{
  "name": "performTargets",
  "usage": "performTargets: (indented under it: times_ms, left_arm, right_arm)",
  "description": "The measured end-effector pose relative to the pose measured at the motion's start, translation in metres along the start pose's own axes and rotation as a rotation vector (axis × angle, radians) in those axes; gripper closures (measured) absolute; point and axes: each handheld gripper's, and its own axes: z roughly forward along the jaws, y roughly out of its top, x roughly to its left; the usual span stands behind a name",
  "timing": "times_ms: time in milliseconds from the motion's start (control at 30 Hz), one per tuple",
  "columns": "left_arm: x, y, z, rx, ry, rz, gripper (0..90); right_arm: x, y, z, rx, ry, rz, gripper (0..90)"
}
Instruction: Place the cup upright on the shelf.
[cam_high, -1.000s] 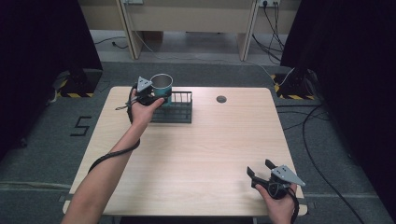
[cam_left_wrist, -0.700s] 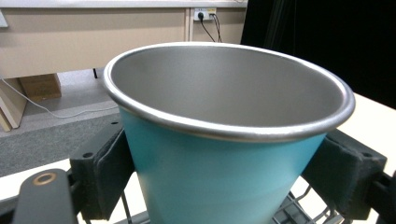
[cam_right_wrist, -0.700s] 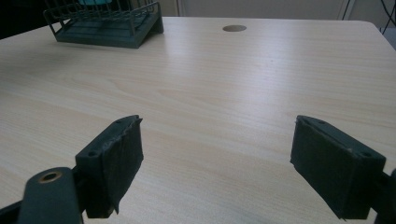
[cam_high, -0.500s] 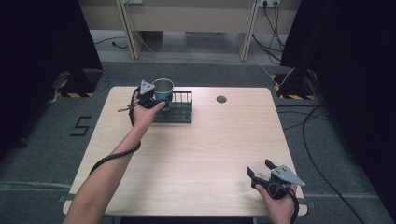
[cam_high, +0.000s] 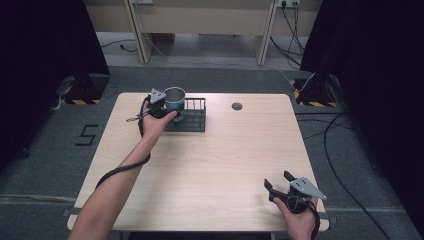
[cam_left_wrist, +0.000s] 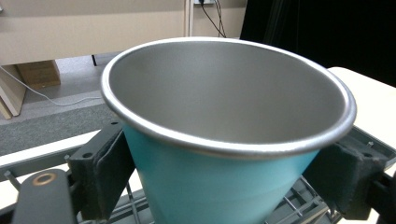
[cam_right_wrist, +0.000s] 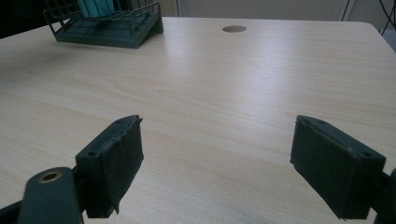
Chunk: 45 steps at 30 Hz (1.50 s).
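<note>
A teal cup with a steel inside stands upright in the left end of the dark wire rack at the back of the table. My left gripper is shut on the cup, its pads pressing both sides of the teal wall. The cup's rim spans the left gripper view, with rack wires just below. Near the front right corner my right gripper rests open, nothing between its pads.
A round cable hole sits in the tabletop right of the rack, also far ahead in the right gripper view as the hole. The rack shows at top left there. Light wood table spreads between the two hands.
My left gripper has lowered the cup slightly into the rack's left end over the last second. The right gripper has stayed still.
</note>
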Motion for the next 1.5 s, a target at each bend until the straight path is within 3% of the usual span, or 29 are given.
performTargets:
  times_ms: [900, 1500]
  left_arm:
    - [0.001, -0.011, -0.016, -0.01, -0.022, -0.008, 14.2]
    - [0.008, -0.015, -0.047, -0.034, -0.02, 0.028, 14.3]
  right_arm:
    - [0.0, 0.0, 0.0, 0.002, 0.003, -0.005, 17.9]
    - [0.0, 0.0, 0.0, 0.003, 0.002, 0.0, 18.0]
